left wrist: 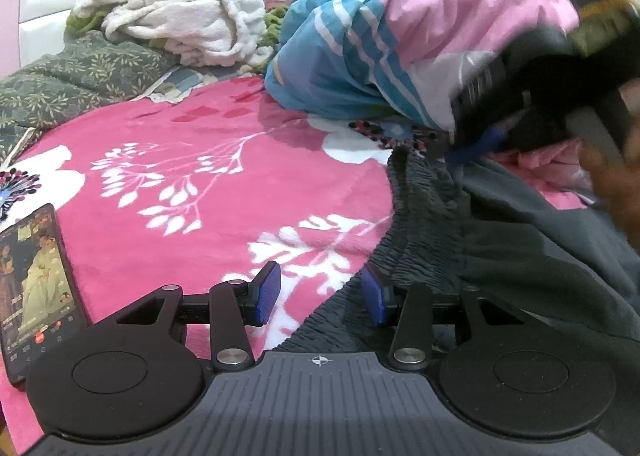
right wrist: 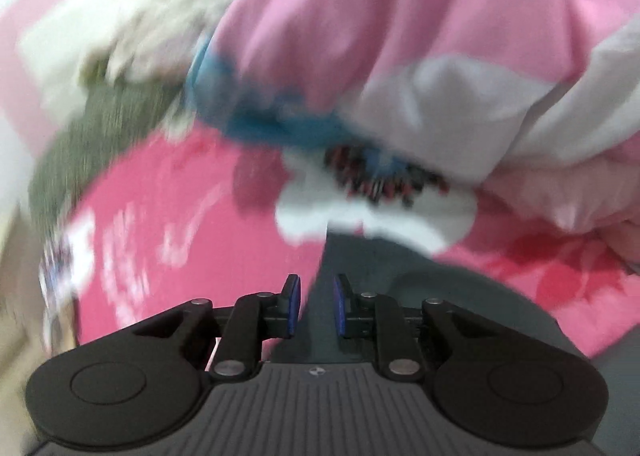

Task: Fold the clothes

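A dark grey garment (left wrist: 500,236) with a gathered elastic waistband lies on the pink flowered blanket (left wrist: 200,136). My left gripper (left wrist: 320,294) is open low over the blanket. Its right pad is at the waistband's edge, and nothing is pinched between the pads. In the left wrist view my right gripper (left wrist: 476,148) is blurred at the garment's far end, held by a hand (left wrist: 616,176). The right wrist view is smeared. There my right gripper (right wrist: 317,306) shows a narrow gap between its blue pads over the grey garment (right wrist: 360,296), and I see no cloth pressed between them.
A phone (left wrist: 36,288) with a lit screen leans at the near left. At the back lie a bunched blue, pink and white quilt (left wrist: 400,36), a white fluffy towel (left wrist: 180,16) and a green patterned cover (left wrist: 72,76). Pink blanket (right wrist: 180,196) stretches left of the garment.
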The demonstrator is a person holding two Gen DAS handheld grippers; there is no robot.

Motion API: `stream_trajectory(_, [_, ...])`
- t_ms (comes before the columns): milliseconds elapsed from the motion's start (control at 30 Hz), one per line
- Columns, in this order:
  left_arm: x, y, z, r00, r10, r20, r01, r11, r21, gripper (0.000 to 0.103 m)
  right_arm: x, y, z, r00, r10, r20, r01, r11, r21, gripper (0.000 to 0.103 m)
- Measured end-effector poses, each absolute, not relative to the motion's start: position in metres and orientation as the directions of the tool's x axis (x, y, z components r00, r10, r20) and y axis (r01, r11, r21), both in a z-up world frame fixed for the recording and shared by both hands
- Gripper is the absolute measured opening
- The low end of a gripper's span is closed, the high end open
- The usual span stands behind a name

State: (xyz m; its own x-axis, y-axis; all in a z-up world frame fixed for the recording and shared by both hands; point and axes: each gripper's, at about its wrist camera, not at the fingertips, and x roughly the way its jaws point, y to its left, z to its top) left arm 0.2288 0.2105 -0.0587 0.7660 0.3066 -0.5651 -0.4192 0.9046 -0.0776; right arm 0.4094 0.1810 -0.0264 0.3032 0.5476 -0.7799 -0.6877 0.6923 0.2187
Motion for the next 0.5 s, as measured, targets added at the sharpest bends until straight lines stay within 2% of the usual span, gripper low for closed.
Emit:
stream_trajectory(133, [0.228,0.213,-0.060,0.756,0.317,-0.572,-0.434,0.897,-0.077,0.044,0.410,0.192,-0.057,0.259,0.496,-0.829,-0.683,0.701,0.205,0.013])
stream_trajectory(500, [0.227,0.216,-0.058,0.756,0.334,-0.562,-0.452,0.888,-0.080,0.044,0.419,0.204,-0.073,0.269,0.580,-0.769,-0.687,0.675,0.269,0.010])
